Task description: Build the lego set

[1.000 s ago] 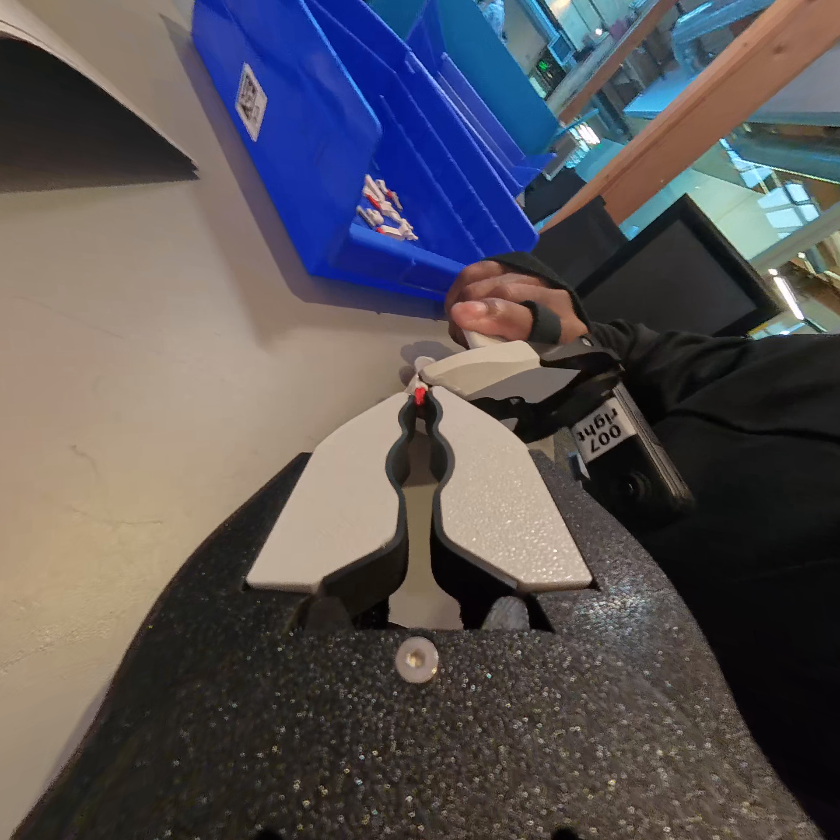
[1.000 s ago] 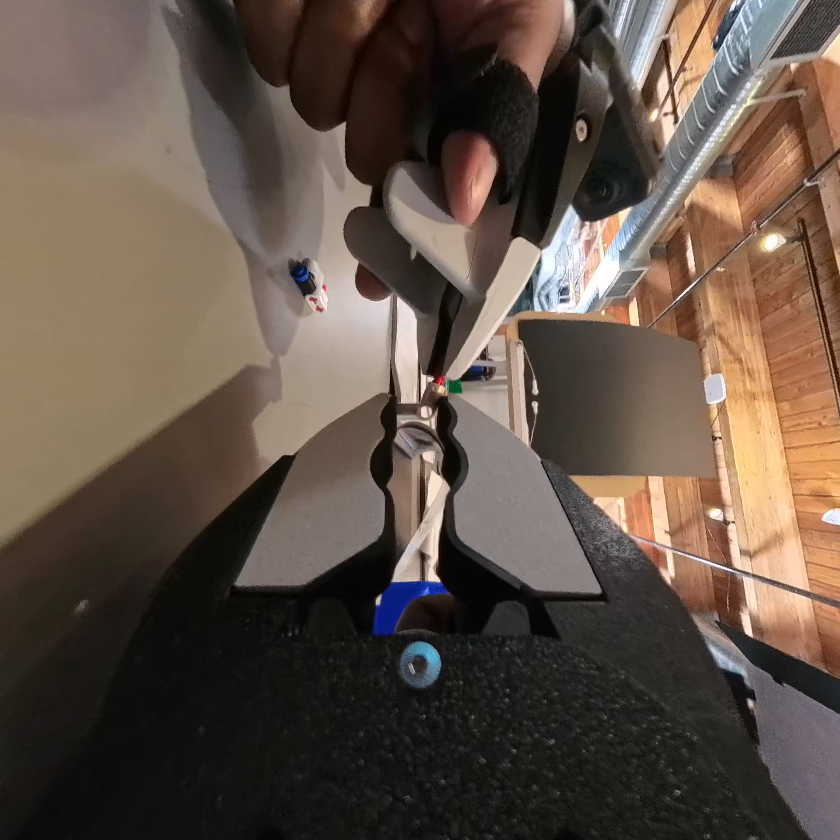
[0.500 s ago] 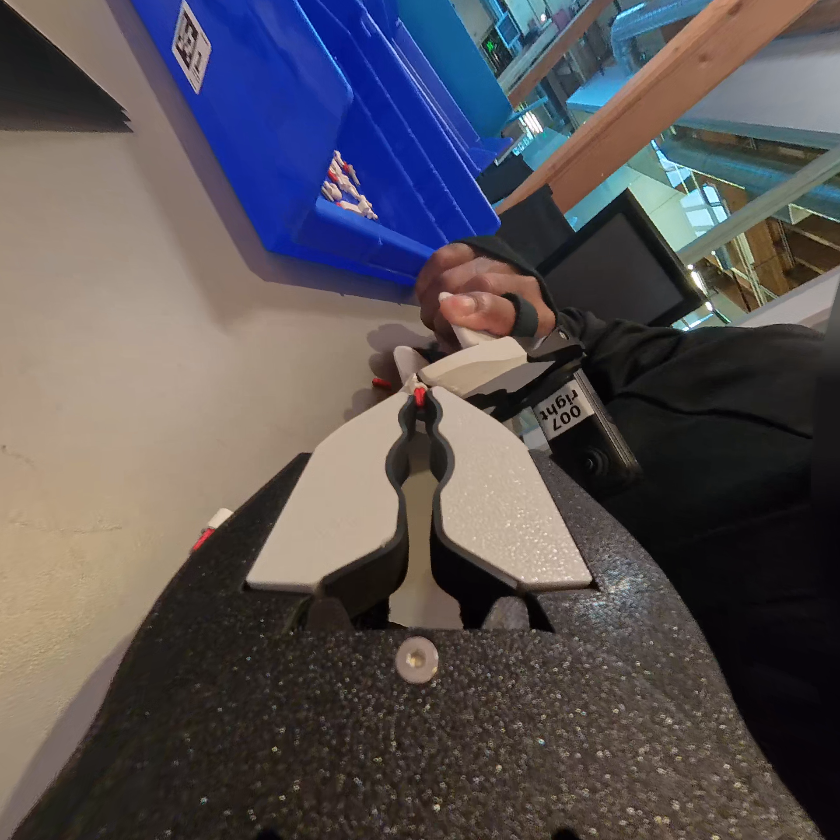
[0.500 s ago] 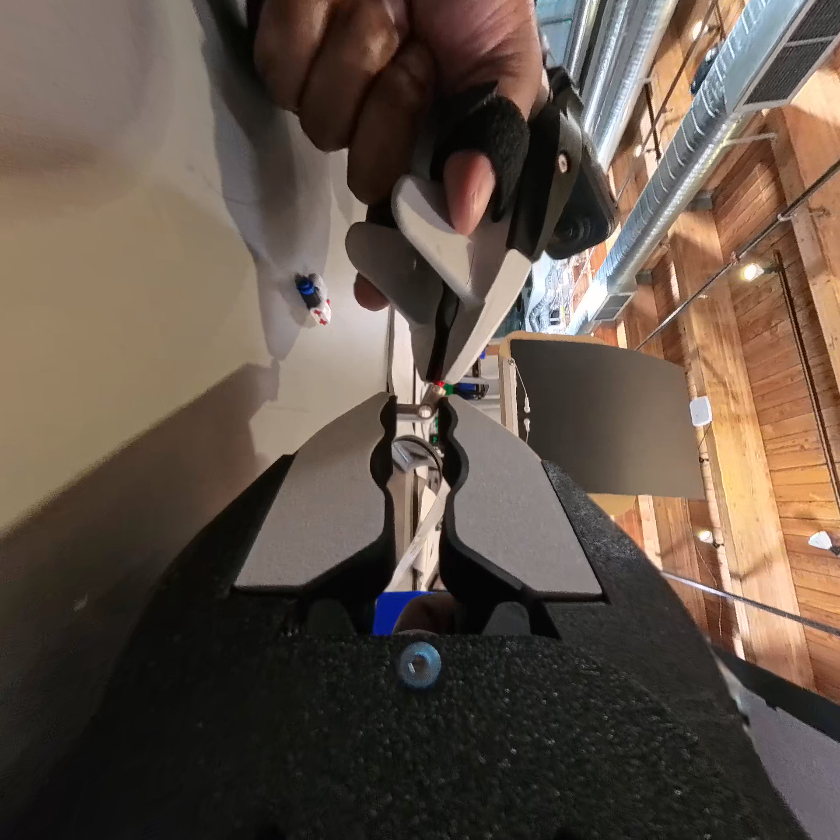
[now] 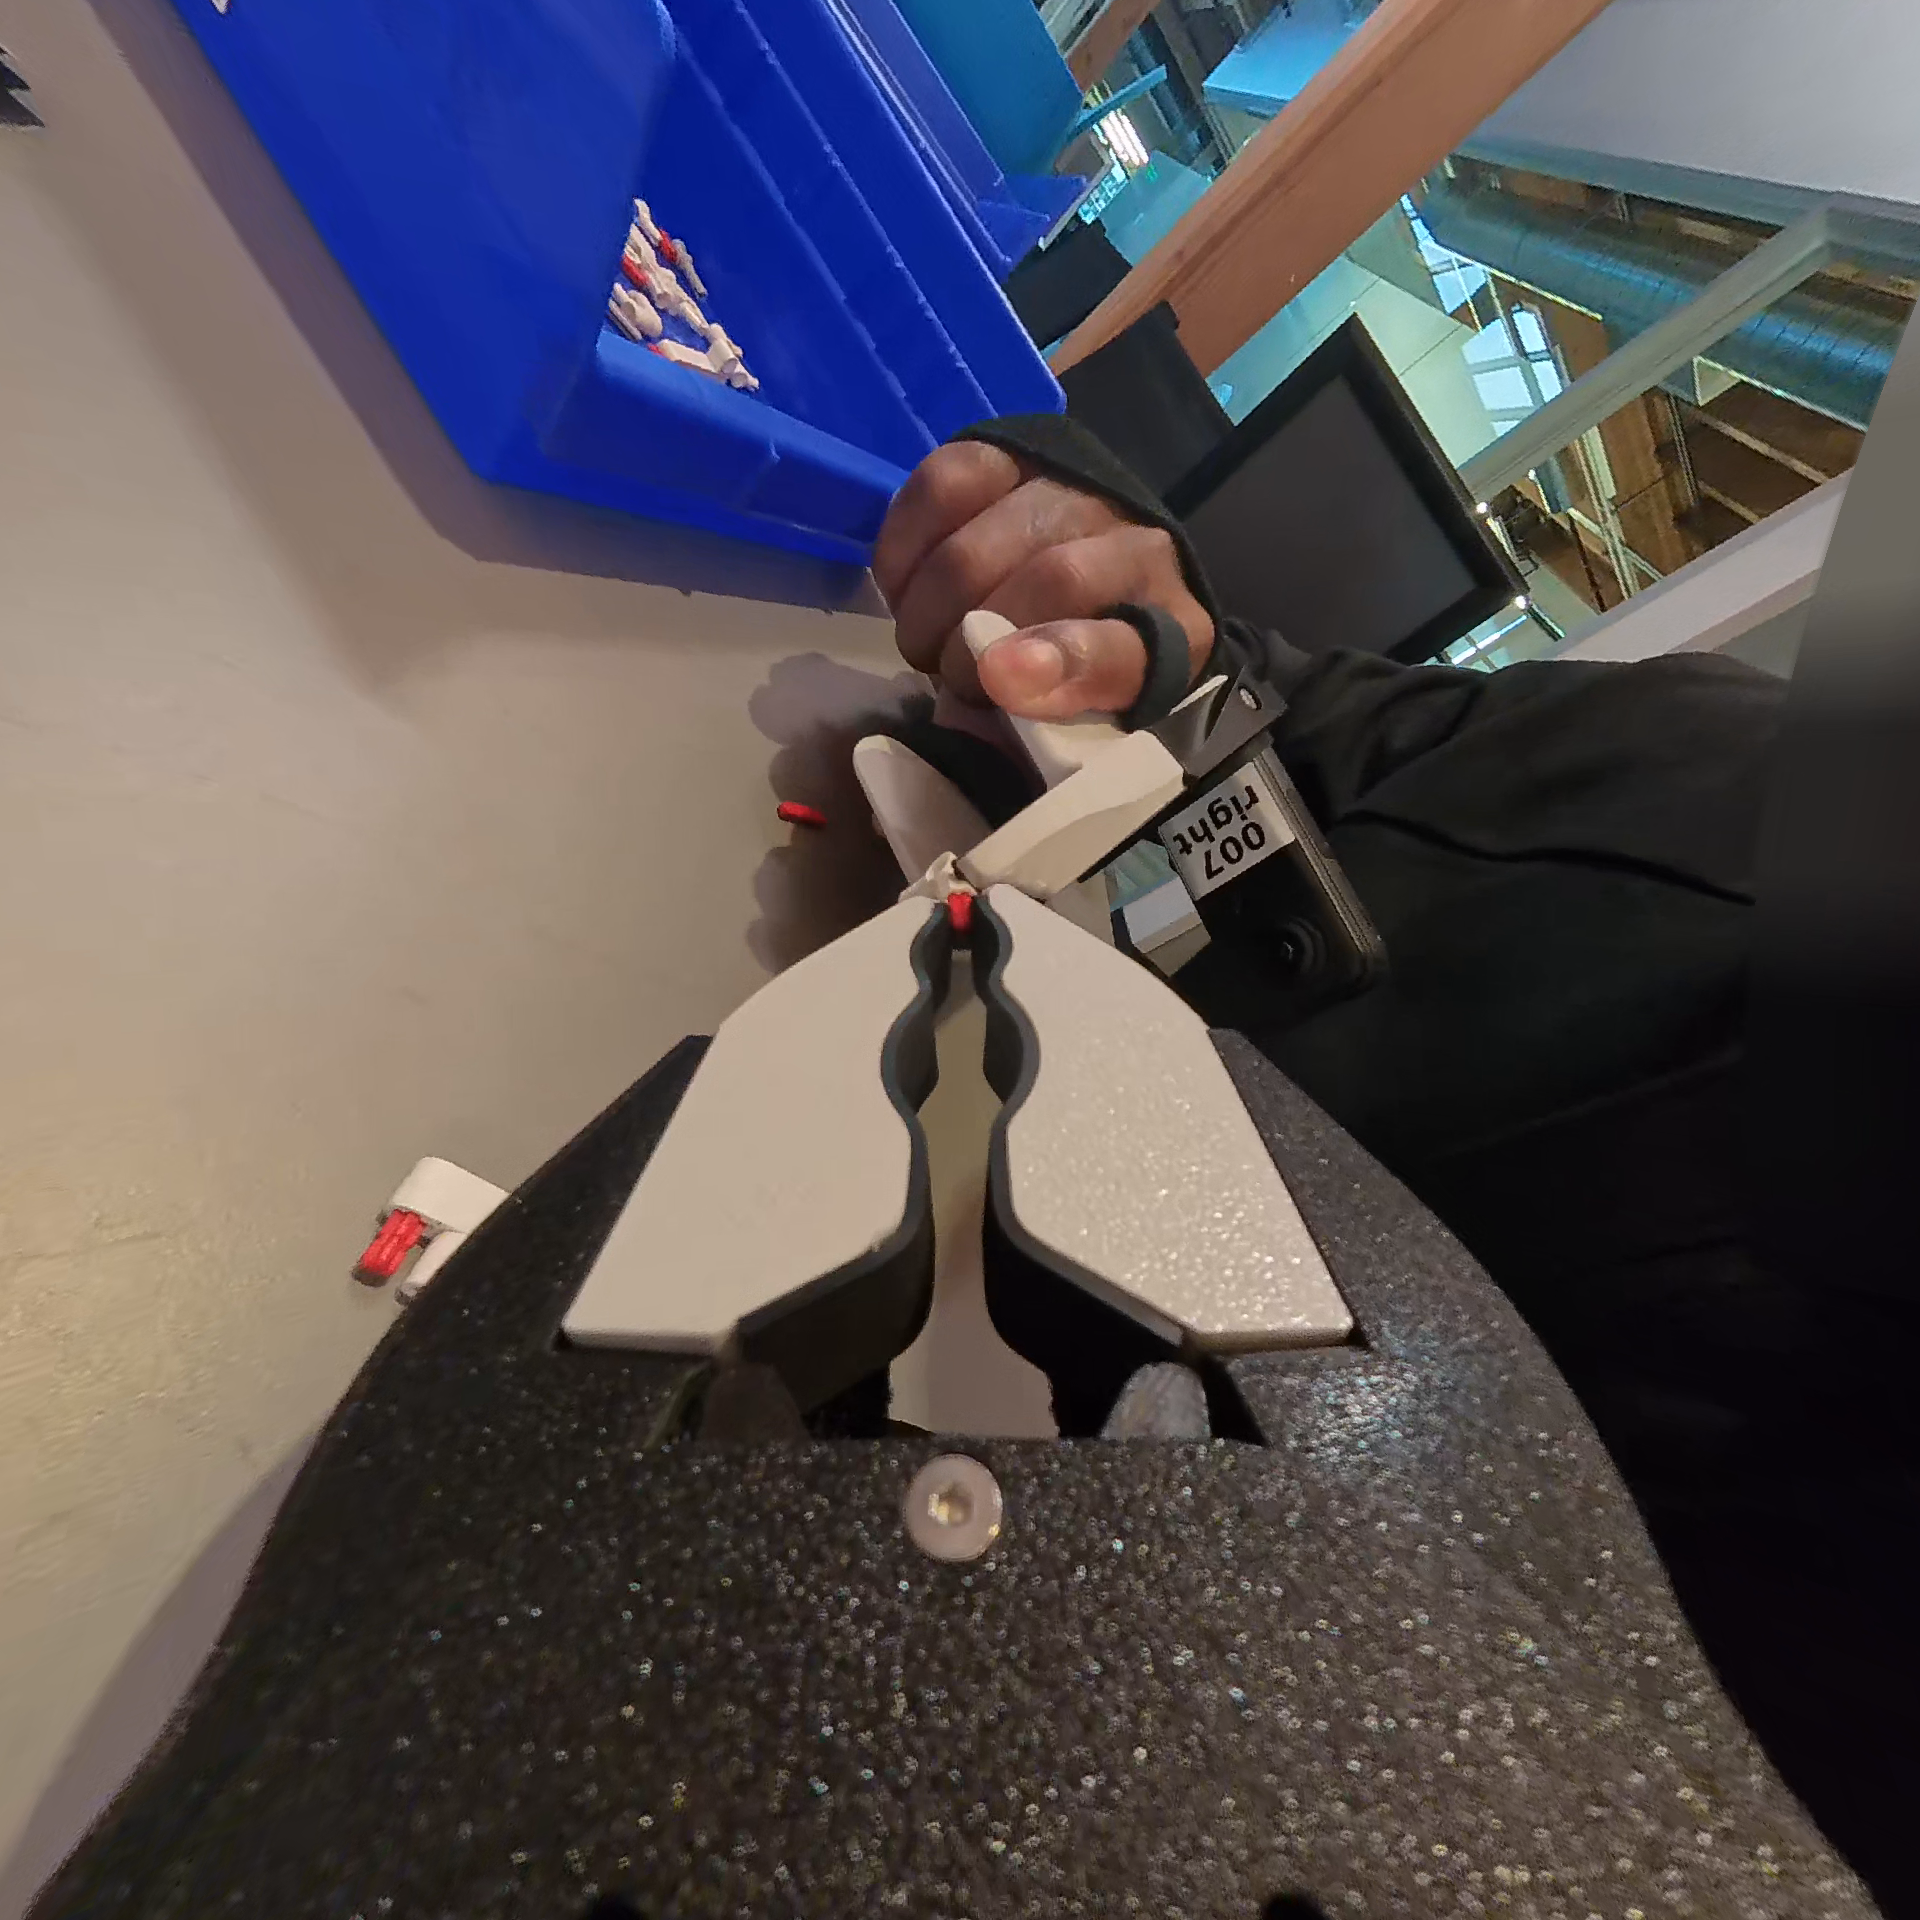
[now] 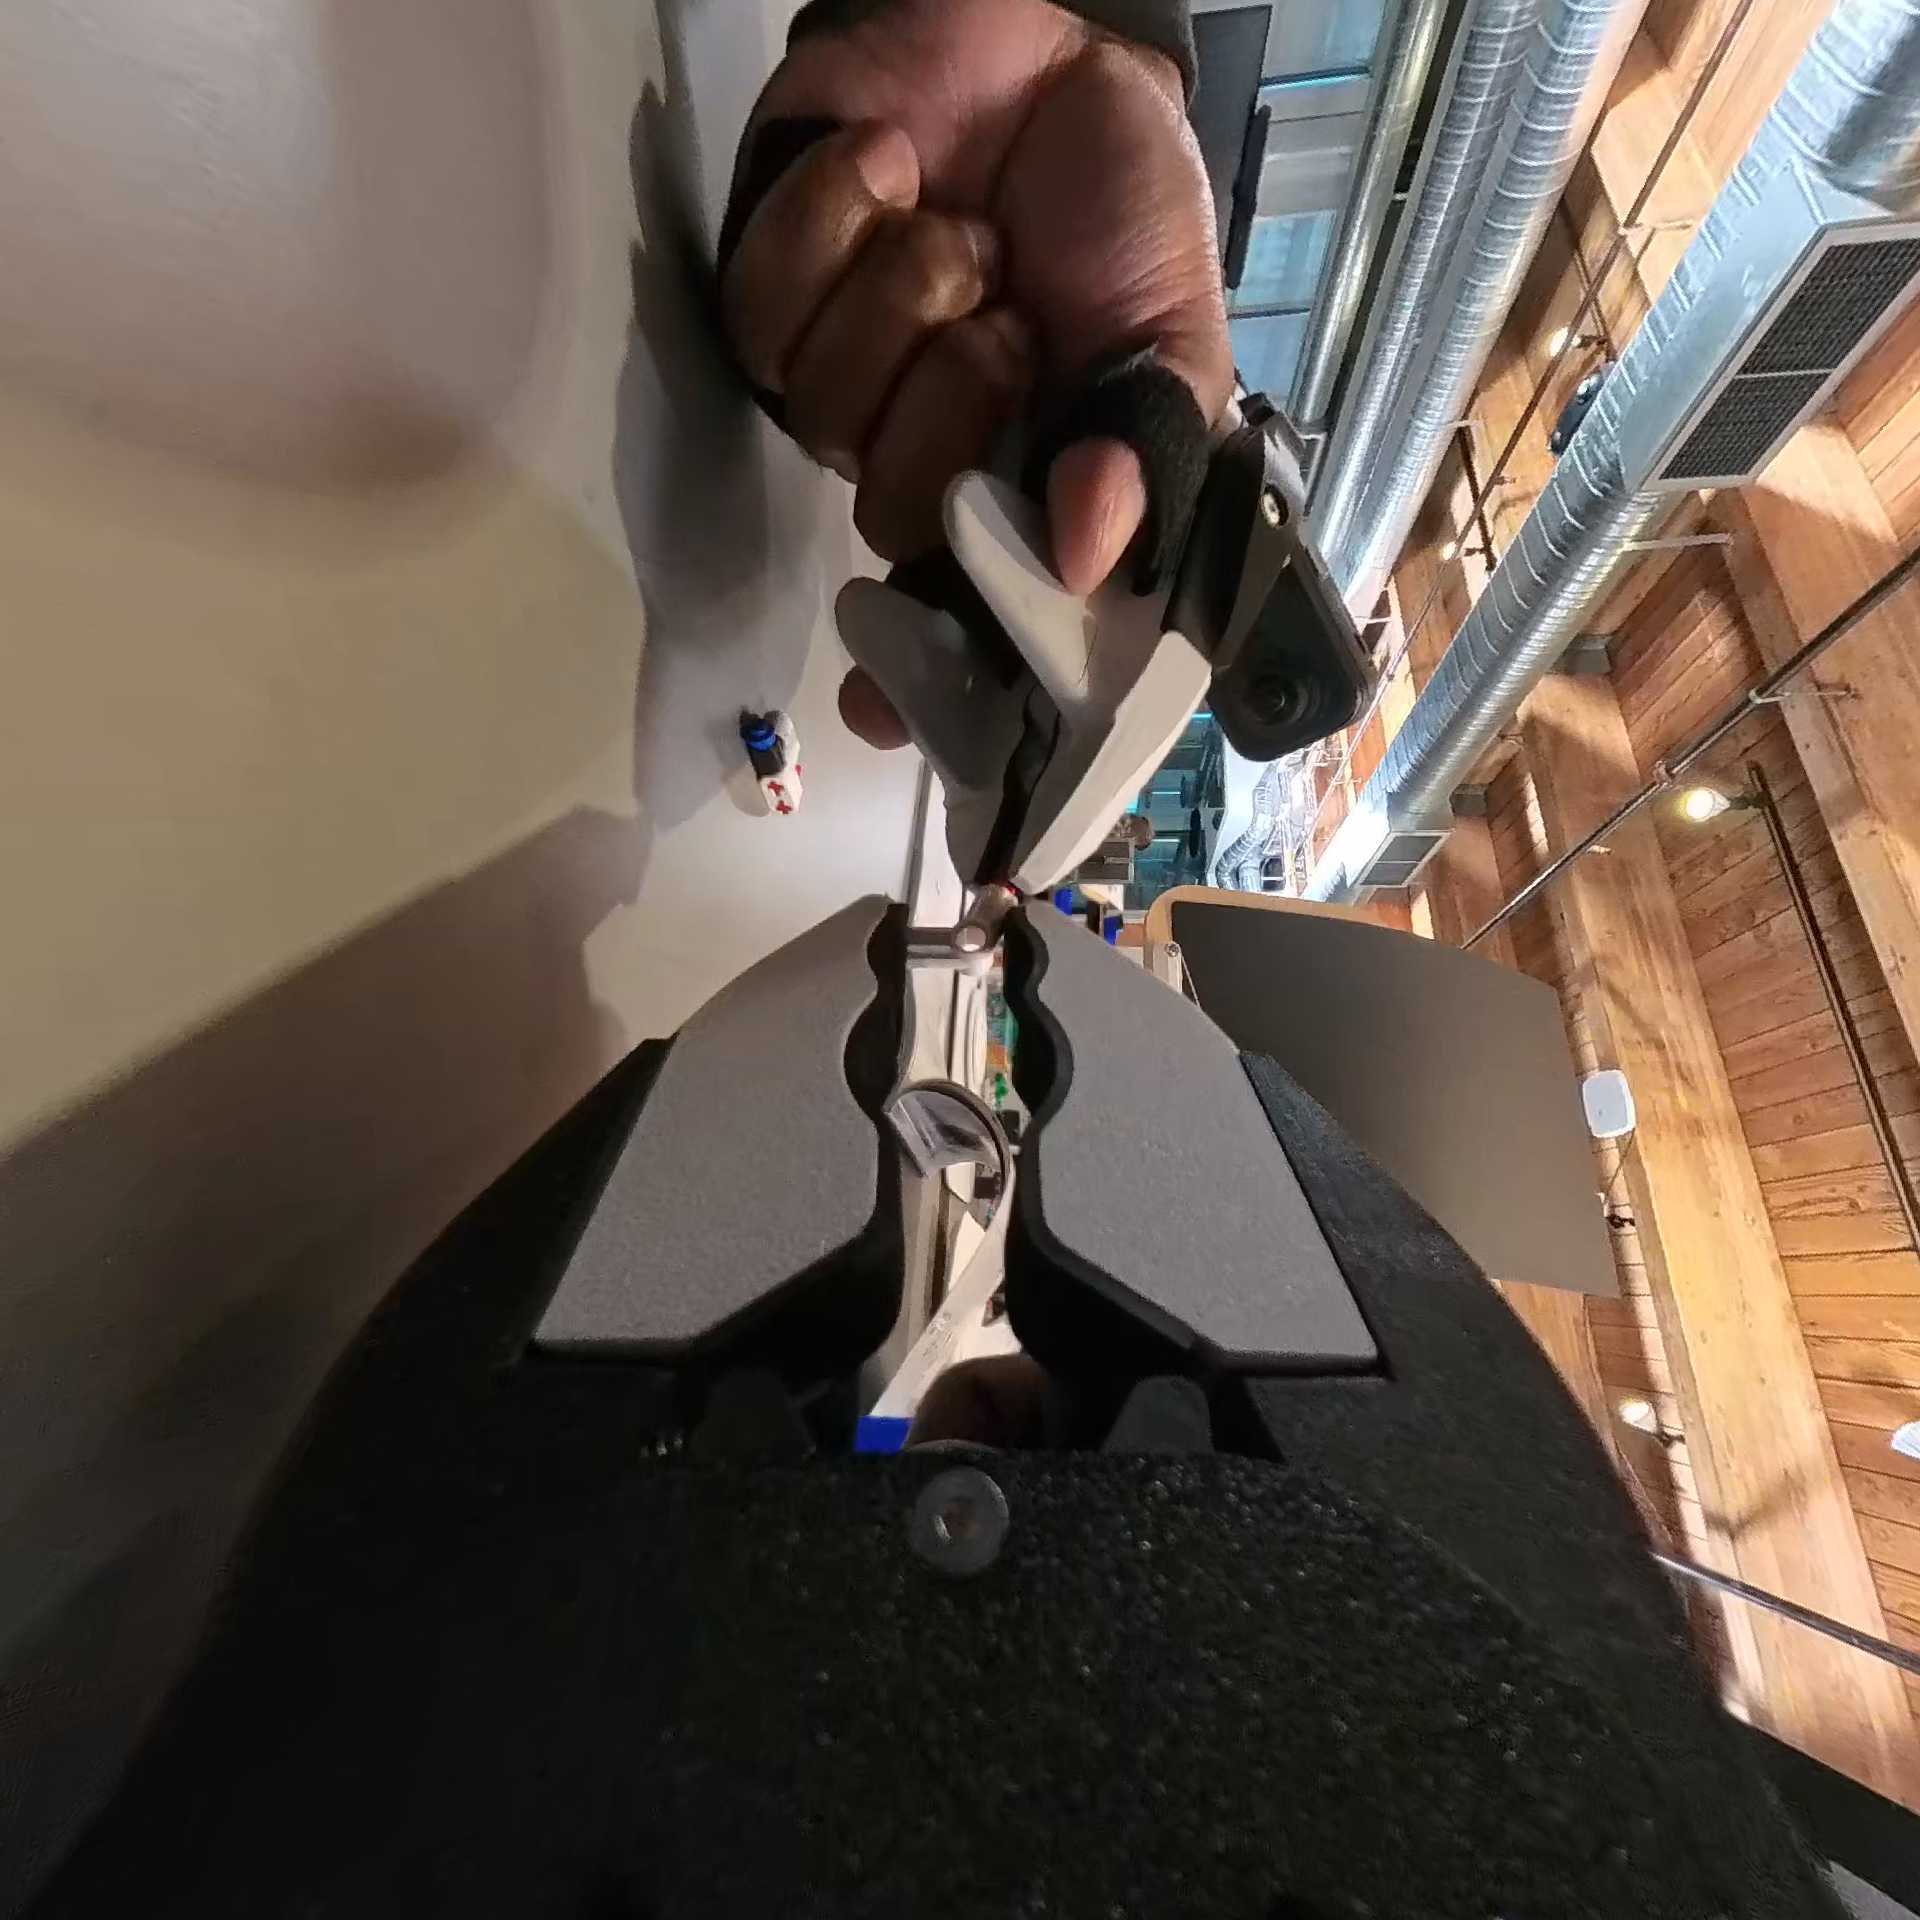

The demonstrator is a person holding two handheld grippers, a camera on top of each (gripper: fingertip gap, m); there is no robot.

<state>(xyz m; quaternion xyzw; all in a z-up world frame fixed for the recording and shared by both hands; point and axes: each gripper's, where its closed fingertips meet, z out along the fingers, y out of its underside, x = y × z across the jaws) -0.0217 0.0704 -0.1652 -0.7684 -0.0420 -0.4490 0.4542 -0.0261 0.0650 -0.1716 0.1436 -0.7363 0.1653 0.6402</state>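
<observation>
A white label (image 5: 1229,837) with black writing is borne on the right gripper (image 5: 961,868). A small red pin (image 5: 958,912) is pinched in the narrow jaws of the left gripper (image 5: 957,916); a pale connector piece (image 6: 971,928), apparently its mate, is clamped by the right. On the table (image 5: 260,831) one loose red pin (image 5: 801,814) and one white-and-red part (image 5: 416,1226) are seen, beside a blue bin (image 5: 540,208) of similar parts.

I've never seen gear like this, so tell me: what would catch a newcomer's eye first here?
The two grippers meeting tip to tip: the left gripper pinches a small red pin, while the right gripper holds a small pale grey connector piece against it. Behind them on the pale table sits a bright blue bin of little white and red parts.
</observation>
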